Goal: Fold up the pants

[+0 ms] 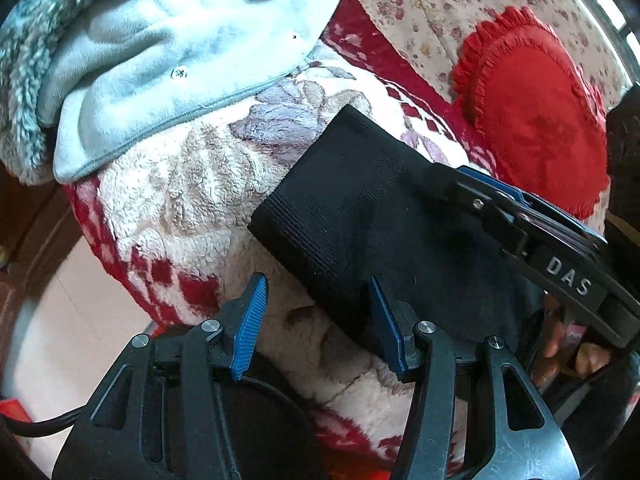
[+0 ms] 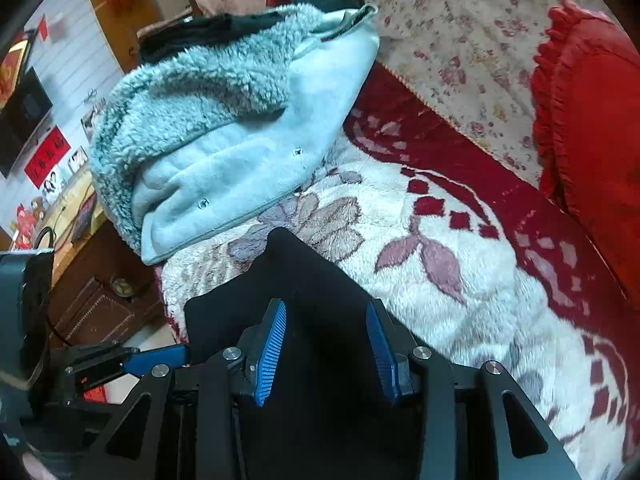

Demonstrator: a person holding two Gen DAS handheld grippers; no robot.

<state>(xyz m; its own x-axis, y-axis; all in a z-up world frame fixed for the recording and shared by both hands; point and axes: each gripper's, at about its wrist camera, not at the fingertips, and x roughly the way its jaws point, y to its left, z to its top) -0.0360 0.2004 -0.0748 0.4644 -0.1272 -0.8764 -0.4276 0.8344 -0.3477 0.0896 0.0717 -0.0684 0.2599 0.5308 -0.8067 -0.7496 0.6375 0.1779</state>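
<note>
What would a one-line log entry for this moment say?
task: fold pants | black pants: folded on blanket | left gripper: open | right gripper: open, over pants | jacket: beside

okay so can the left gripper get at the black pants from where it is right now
Probably yes. The left gripper is open, and its right-hand pad already lies against the edge of the black pants on the blanket. Nothing lies between them; the right gripper works the far side.

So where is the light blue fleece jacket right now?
The fleece jacket lies heaped at upper left in both wrist views, on the floral blanket, just beyond the black pants.
</note>
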